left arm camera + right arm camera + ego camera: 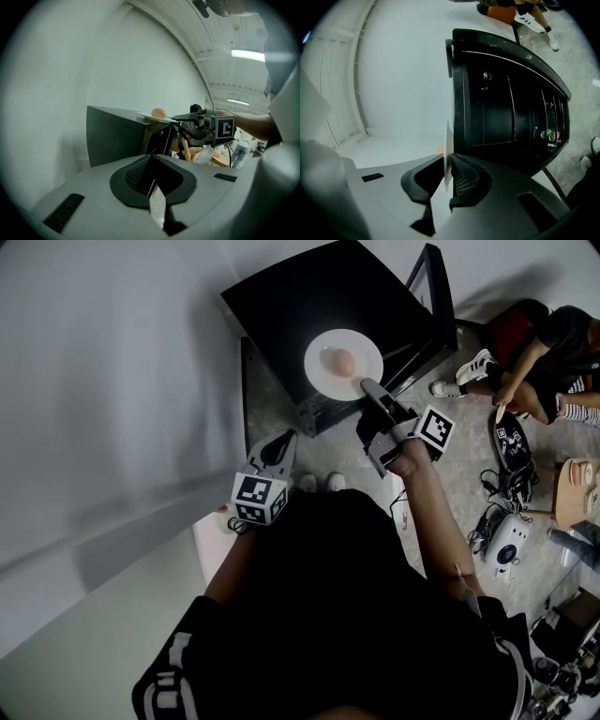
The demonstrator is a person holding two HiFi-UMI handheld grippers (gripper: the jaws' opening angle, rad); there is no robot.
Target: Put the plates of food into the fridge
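Note:
A white plate (328,371) with a round orange-pink piece of food (339,361) lies on top of a small black fridge (319,306), whose door (433,292) stands open. My right gripper (367,390) is at the plate's near rim. In the right gripper view the thin rim (447,150) stands edge-on between the two pads, and the right gripper (449,176) is shut on it. The fridge's dark inside (506,108) lies just beyond. My left gripper (281,442) hangs lower left, shut and holding nothing (151,180). From there, the plate (150,117) and food (158,112) show on the fridge top.
A white wall (103,381) runs along the left. A person (544,352) sits on the floor to the right of the fridge. Cables, a white device (506,545) and a wooden stool (574,488) clutter the floor at the right. Small items (551,135) sit low inside the fridge.

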